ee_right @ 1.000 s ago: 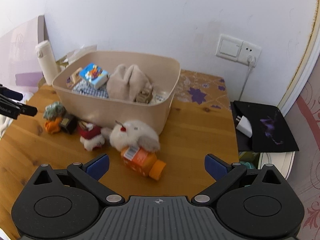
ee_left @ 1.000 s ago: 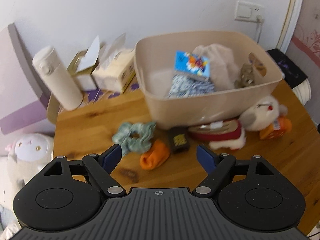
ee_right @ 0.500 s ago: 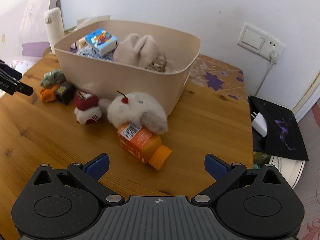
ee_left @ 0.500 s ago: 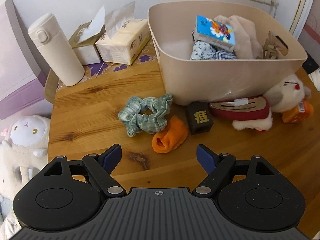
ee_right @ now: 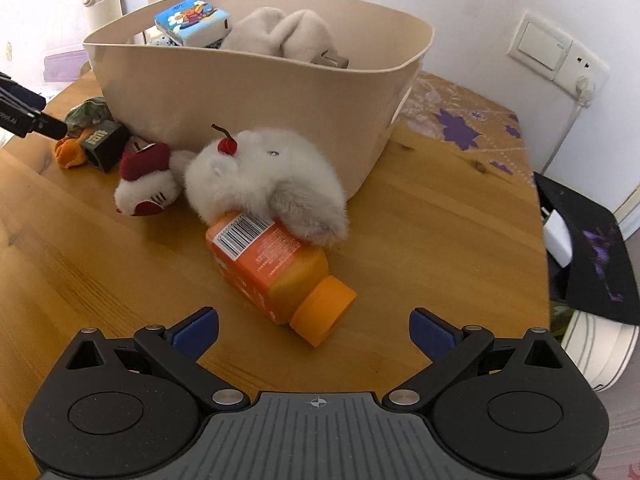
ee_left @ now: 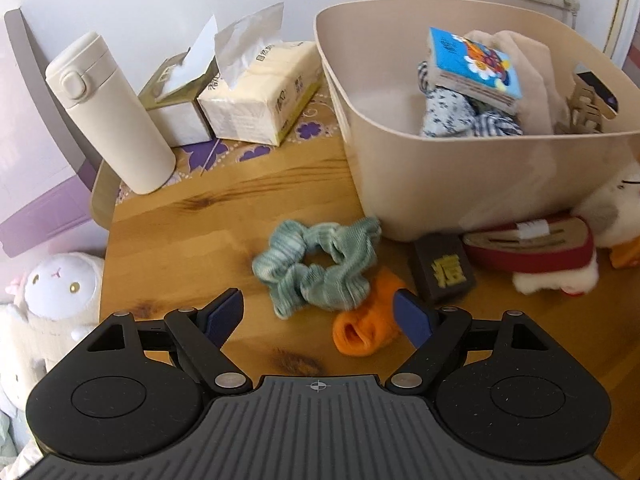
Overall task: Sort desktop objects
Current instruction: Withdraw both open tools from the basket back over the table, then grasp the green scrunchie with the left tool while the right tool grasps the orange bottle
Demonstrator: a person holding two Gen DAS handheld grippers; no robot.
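A wooden table (ee_left: pixel 208 216) stood against a white wall, its back edge carrying a purple-flowered cloth. In the left wrist view, the left gripper (ee_left: pixel 318 314) hung low over the table with its jaws wide apart and empty. Over the last second it had come down and forward, so that the orange sock (ee_left: pixel 366 330) now lay between the blue pads, with the green scrunchie (ee_left: pixel 318 268) just beyond and resting on the sock's far end. That closing-in suggested one of these two was the next pick. Right of them sat a dark block (ee_left: pixel 444 270) and a red slipper toy (ee_left: pixel 536 248), both against the front wall of the beige bin (ee_left: pixel 460 184). The bin already held a blue box, cloth and a beige plush. Behind, at the table's back-left corner, were a cream flask (ee_left: pixel 110 116) and two tissue packs (ee_left: pixel 256 88).

The right gripper (ee_right: pixel 314 330) was likewise spread open and empty. It too had descended, bringing the orange bottle (ee_right: pixel 276 268) near, its cap lying just ahead between the fingers. A white plush (ee_right: pixel 264 184) lay touching the bottle's far end, against the bin. Both picks seemed imminent; several loose items remained unsorted.
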